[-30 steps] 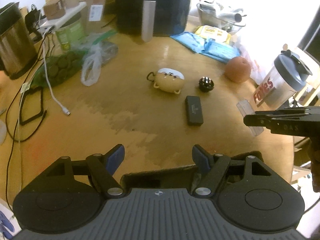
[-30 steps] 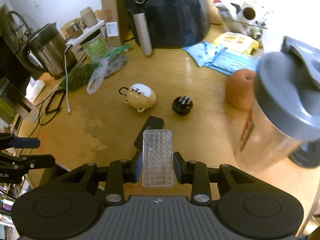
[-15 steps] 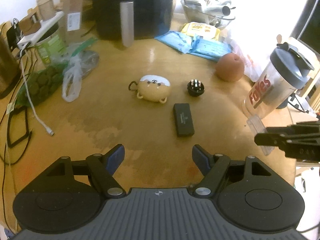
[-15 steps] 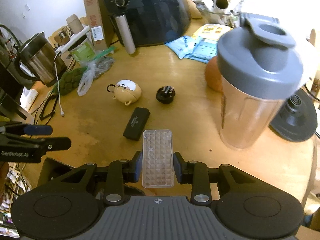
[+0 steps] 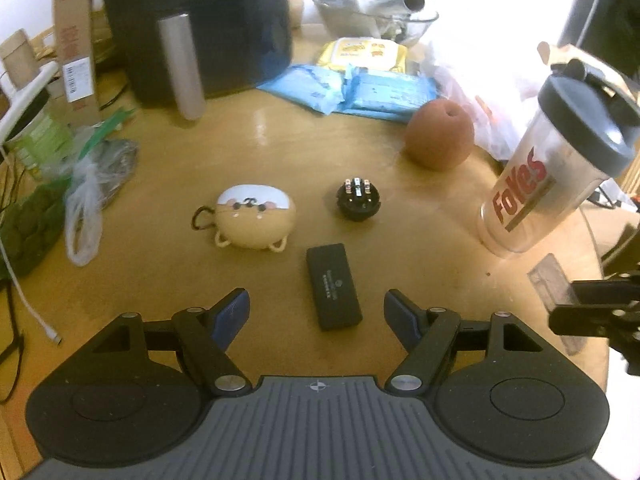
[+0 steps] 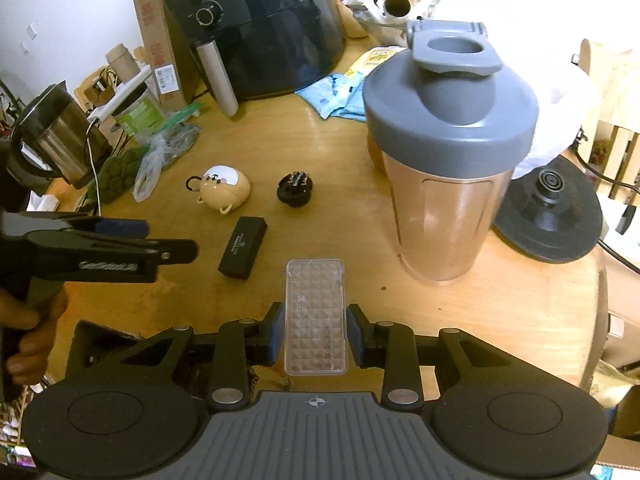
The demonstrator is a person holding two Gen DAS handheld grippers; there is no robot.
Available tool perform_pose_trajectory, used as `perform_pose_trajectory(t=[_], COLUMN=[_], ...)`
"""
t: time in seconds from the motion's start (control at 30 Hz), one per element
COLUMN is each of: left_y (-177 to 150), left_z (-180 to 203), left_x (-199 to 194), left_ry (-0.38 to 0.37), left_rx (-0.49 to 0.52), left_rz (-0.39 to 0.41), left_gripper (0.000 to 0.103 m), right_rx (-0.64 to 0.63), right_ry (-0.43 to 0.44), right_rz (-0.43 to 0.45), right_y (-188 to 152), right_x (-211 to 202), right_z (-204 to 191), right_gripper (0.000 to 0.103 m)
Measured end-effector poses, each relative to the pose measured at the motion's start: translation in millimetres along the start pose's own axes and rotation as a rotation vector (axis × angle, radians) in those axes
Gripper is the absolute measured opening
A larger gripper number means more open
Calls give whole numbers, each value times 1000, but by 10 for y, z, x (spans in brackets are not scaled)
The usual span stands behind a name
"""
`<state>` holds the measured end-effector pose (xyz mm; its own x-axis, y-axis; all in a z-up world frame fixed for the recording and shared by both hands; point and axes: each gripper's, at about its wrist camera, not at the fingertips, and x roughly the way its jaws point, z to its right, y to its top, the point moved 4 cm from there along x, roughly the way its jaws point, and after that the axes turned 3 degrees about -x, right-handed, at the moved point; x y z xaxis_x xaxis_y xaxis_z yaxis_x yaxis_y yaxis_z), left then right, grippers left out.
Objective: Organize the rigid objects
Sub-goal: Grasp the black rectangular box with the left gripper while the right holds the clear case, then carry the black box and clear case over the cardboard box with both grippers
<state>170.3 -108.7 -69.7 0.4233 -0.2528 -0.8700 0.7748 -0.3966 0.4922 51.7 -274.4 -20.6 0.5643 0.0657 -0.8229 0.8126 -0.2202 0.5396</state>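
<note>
Wooden table (image 5: pixel 280 148) beneath: left hand-held gripper (image 5: pixel 317 312) gapes above a flat black rectangular case (image 5: pixel 333 286); right hand-held gripper (image 6: pixel 316 336) clamps a clear ridged plastic box (image 6: pixel 315 316).

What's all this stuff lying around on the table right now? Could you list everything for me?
Clear studded case: one, transparent, clamped in the right gripper.
Flat box: one, black, on the table before the left gripper.
Bear-face case: one, tan and white, mid-table.
Round adapter: one, black, right of the bear-face case.
Shaker bottle: one, clear with grey lid, table's right side.
Round fruit: one, orange-brown, behind the adapter.
Wipe packs: several, blue and yellow, far side.
Air fryer: one, black, at the back.
Kettle: one, steel, far left.
Kettle base: one, black, far right.
Table: one, wooden.
Left gripper: open, empty.
Right gripper: shut on the case.
</note>
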Motion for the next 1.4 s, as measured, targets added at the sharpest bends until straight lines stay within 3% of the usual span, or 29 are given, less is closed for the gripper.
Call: perform_pose_trajectory(t=[0.43,0.6,0.67,0.73,1.4], left_y=[106,115,99,74,90], left_z=[53,82,93,88,-60], left_x=[494,654,687,718,246], left_ry=[-9,-8,-14,-15,-59], left_rx=[17,40,49,51,6], left_rz=[-66,-91,-100,-117,-44], left_gripper=[70,60,39,32,31], right_rx=[60,81,88,96,67], right_ry=[-22,-36,-41,-47,-21], right_rz=[8,15,18,20,22], right_y=[-144,-194,-211,-235,-244], right_x=[-127,-178,-200,-224,-240], right_z=[33,64,77,94,-3], right_gripper=[36,36,36,36,36])
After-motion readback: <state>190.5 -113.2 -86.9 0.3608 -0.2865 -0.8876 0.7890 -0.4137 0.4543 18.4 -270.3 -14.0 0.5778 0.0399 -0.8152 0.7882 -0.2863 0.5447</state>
